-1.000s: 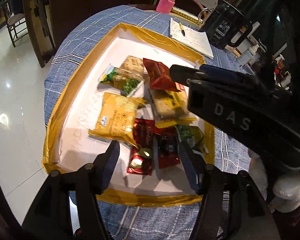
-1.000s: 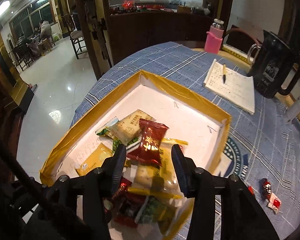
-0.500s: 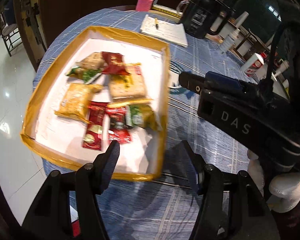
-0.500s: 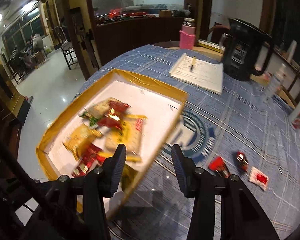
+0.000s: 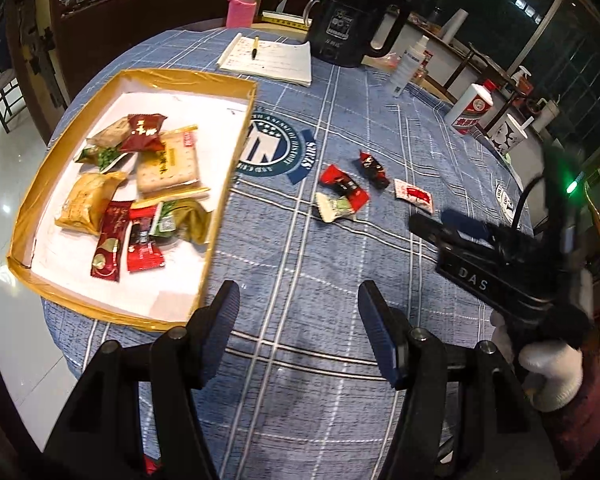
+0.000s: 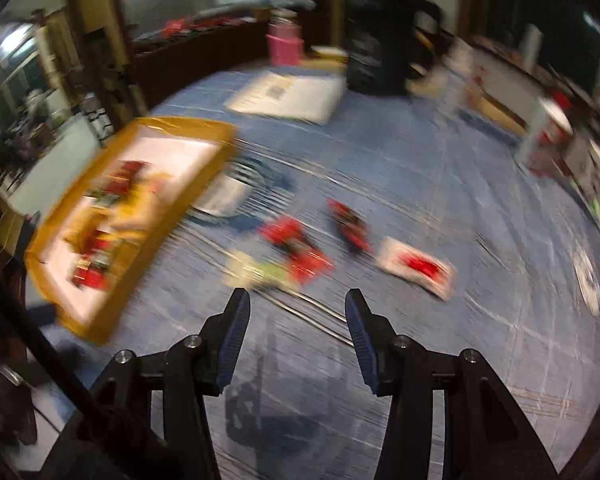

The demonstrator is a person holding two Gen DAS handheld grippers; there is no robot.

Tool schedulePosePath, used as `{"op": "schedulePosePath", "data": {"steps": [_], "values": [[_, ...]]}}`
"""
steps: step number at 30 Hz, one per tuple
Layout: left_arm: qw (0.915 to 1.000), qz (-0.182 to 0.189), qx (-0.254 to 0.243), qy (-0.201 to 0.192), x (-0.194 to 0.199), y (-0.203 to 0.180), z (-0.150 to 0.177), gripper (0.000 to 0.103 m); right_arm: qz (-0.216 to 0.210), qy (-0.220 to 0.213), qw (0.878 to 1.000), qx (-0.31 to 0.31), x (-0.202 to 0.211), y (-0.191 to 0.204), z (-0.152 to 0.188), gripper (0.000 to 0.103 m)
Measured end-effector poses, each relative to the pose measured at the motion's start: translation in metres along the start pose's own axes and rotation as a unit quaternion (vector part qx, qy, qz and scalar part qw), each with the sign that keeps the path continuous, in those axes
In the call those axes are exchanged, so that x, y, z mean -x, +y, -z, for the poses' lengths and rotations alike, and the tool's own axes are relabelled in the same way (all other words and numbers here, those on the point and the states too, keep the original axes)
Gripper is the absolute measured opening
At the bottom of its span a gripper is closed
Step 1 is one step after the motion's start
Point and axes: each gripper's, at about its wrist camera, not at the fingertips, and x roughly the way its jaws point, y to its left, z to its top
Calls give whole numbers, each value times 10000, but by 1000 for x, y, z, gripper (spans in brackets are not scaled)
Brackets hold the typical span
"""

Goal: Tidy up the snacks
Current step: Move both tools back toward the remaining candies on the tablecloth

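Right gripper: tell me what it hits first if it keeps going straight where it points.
Probably the bare blue tablecloth just short of the loose snacks. The right gripper is open and empty, angled down; nearest beyond its tips are the red wrapper and the green-white packet. Blur makes depth uncertain.

The desk (image 5: 340,248) wears a matt blue checked cloth. The tray (image 5: 228,184) has glossy gold rim and white paper floor. Snack packets (image 5: 342,188) are shiny plastic film.

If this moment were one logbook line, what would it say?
left gripper: open, empty | right gripper: open, empty | four loose snacks on tablecloth | tray: partly filled
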Motion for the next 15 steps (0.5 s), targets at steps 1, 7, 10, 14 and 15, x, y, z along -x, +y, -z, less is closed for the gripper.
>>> {"op": "schedulePosePath", "data": {"steps": [1, 7, 10, 14, 15], "values": [[10000, 12, -4, 7, -1, -2, 0, 63, 119, 82, 9998, -125, -3, -19, 6, 49], [9997, 69, -70, 202, -22, -22, -3, 63, 552, 211, 9961, -649, -7, -96, 16, 49], [9995, 102, -120, 289, -35, -28, -9, 63, 558, 174, 9955, -740, -11, -110, 9, 49], [9992, 113, -181, 323, -54, -33, -22, 63, 428, 161, 9967, -672, -27, -112, -3, 49], [9992, 117, -215, 320, -60, -34, -26, 63, 386, 161, 9974, -586, -33, -109, -9, 49]]}}
